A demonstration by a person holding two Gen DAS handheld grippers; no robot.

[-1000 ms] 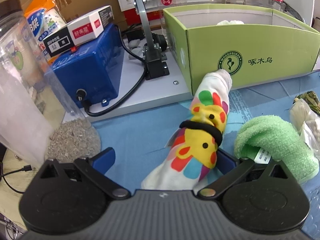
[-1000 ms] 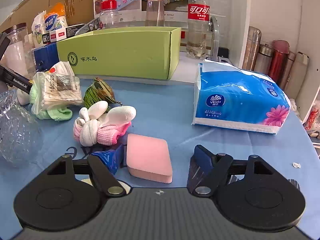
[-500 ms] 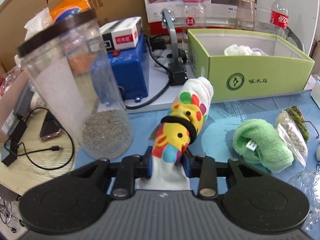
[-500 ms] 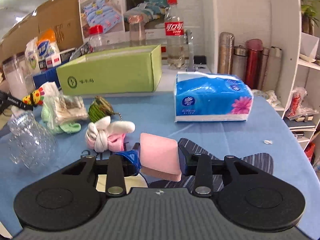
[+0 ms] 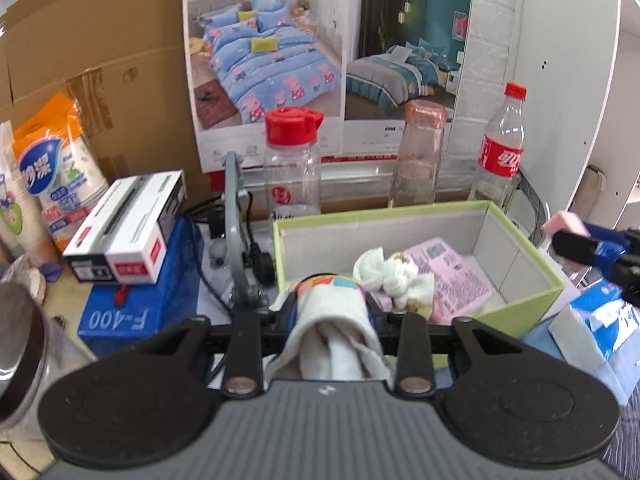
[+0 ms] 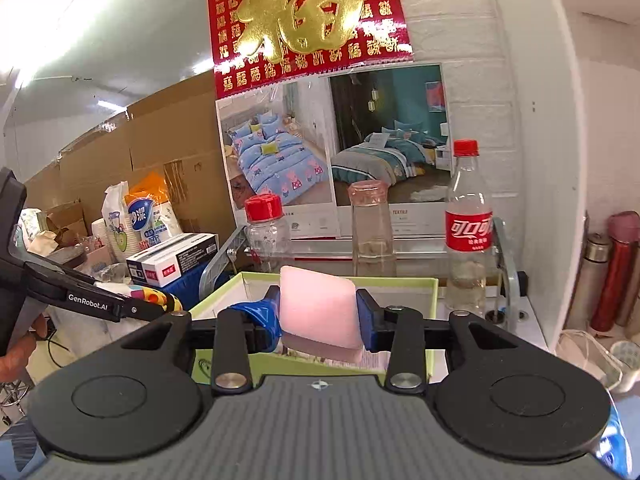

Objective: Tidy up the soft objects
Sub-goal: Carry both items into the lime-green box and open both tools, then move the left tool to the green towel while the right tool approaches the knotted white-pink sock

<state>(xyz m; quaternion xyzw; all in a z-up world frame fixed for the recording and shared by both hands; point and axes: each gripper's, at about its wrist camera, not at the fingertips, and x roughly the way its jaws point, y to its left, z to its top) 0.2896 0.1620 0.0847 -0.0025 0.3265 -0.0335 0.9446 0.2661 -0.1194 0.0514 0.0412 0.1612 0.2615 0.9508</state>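
The left claw (image 5: 330,316) is squeezed tight on a rolled sock (image 5: 332,332) with bright spots, and holds it up at the near left edge of the green box (image 5: 536,304). The right claw (image 6: 318,314) is pinched tight on a pink sponge (image 6: 318,312) and holds it up at the near side of the same box. Inside the box lie a white sock bundle (image 5: 394,276) and a pink pack (image 5: 452,272). If a claw lets go too soon, its soft thing could hit the box wall and fall out onto the table. The two claws could also bump, since both are close to one box.
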